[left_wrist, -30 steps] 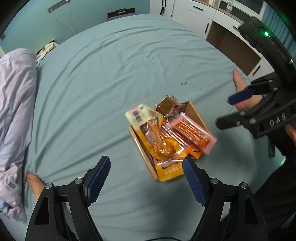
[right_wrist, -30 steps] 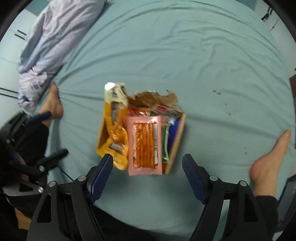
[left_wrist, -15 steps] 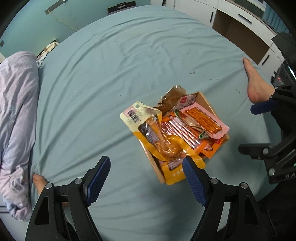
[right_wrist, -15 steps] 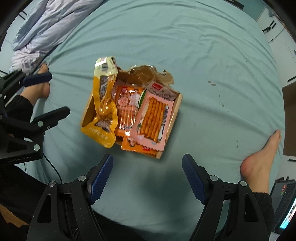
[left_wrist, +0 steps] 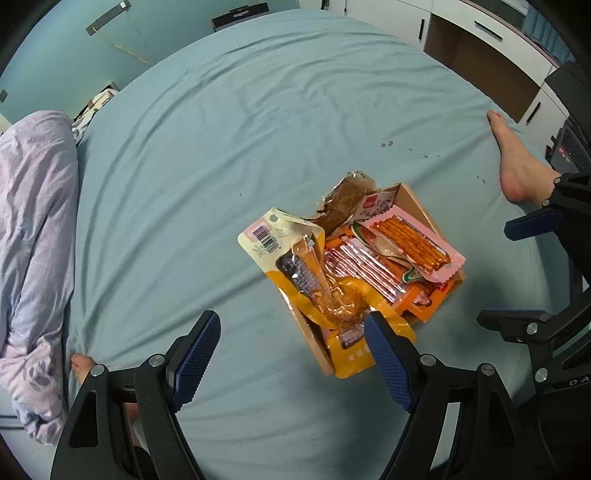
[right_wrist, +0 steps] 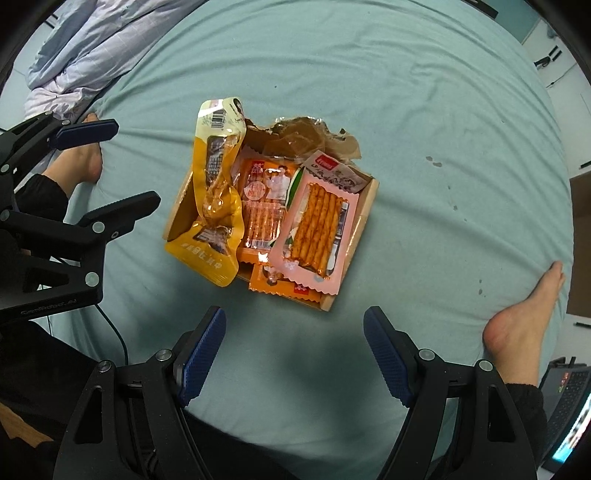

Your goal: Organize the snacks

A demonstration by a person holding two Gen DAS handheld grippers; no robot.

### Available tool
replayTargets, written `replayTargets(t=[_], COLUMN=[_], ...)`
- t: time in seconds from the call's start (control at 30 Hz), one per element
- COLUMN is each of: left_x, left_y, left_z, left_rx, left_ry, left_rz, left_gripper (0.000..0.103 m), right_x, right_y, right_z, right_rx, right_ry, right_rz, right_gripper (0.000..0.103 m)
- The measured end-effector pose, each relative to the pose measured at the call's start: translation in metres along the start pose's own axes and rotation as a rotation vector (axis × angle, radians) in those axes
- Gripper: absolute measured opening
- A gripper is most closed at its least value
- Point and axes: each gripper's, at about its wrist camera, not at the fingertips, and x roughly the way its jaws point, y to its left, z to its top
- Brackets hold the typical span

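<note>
A shallow cardboard box point(right_wrist: 364, 218) lies on the teal bed sheet, full of snack packets. A pink packet of spicy sticks point(right_wrist: 314, 229) lies on top at its right side. An orange sausage packet point(right_wrist: 260, 206), a long yellow pouch point(right_wrist: 218, 177) draped over the left wall and a brown wrapper point(right_wrist: 303, 138) at the far end lie beside it. The box point(left_wrist: 413, 201), pink packet point(left_wrist: 413, 242) and yellow pouch point(left_wrist: 295, 258) also show in the left wrist view. My left gripper point(left_wrist: 291, 350) is open and empty, near the box's corner. My right gripper point(right_wrist: 293, 349) is open and empty, held back from the box.
A bunched lilac duvet point(left_wrist: 33, 229) lies along one side of the bed. A bare foot point(right_wrist: 524, 317) rests on the sheet right of the box, another foot point(right_wrist: 83, 158) to its left. A laptop point(right_wrist: 565, 410) sits at the bed's edge. White cabinets point(left_wrist: 480, 33) stand beyond the bed.
The pink packet has dropped onto the box's contents. Both grippers have pulled back and up from the box, so it looks smaller and farther.
</note>
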Motion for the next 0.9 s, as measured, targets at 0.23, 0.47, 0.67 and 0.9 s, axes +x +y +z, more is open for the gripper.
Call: replayTargets(t=[0.23, 0.47, 0.67, 0.9], left_x=[0.0005, 0.0004, 0.0005, 0.0023], left_y=[-0.0016, -0.0019, -0.0018, -0.0027], left_z=[-0.0013, -0.0019, -0.0027, -0.0033], left_rx=[0.006, 0.004, 0.002, 0.007], left_ry=[0.003, -0.002, -0.002, -0.001], left_rz=[0.0, 0.003, 0.007, 0.01], left_gripper=[0.081, 0.081, 0.081, 0.081], right_x=[0.0022, 0.0034, 0.0033, 0.0049], right_y=[0.0002, -0.0021, -0.002, -0.002], right_z=[0.0017, 0.0017, 0.0014, 0.0017], right_rx=[0.008, 0.022, 0.024, 0.03], right_ry=[0.006, 0.011, 0.011, 0.021], right_rz=[-0.004, -0.007, -0.008, -0.005], right_gripper=[0.076, 0.076, 0.076, 0.076])
